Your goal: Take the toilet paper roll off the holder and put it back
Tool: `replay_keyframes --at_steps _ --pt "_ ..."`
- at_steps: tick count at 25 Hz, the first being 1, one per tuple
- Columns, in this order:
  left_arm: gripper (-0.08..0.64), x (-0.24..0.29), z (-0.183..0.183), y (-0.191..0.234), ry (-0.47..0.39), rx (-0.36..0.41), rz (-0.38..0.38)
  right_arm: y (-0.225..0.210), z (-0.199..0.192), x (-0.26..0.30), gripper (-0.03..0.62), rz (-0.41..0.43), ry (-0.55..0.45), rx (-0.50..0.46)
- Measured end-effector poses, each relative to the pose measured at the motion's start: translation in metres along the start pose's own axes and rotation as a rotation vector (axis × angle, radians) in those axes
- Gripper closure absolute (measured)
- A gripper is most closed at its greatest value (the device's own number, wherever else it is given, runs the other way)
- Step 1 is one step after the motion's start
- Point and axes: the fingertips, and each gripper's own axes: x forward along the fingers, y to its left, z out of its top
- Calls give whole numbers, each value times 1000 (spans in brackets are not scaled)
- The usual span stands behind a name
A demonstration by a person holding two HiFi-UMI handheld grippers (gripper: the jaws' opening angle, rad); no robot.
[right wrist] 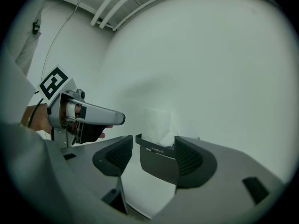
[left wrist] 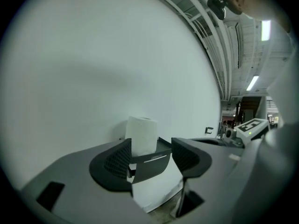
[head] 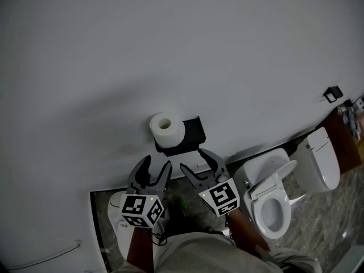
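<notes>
A white toilet paper roll (head: 165, 128) stands upright on a black holder (head: 187, 135) fixed to the white wall. My left gripper (head: 157, 162) and right gripper (head: 193, 159) hover side by side just short of the holder, both open and empty. In the left gripper view the roll (left wrist: 142, 134) and holder (left wrist: 152, 164) show between and beyond the parted jaws, untouched. From the right gripper view the roll (right wrist: 158, 125) rises behind the holder (right wrist: 156, 160), again clear of the pads; the left gripper (right wrist: 79, 113) shows at the left.
A white toilet (head: 273, 201) with its lid up and its tank (head: 318, 161) stands to the right on a marbled floor. A small black hook (head: 332, 94) sits on the wall at far right. A brown panel (head: 344, 141) lies beyond the tank.
</notes>
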Motion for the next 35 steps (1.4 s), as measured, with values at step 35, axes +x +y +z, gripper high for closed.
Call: replay_keyframes --at_steps 35 --pt "206 94 19 26 82 153 -244 -8 12 101 279 -47 76 -81"
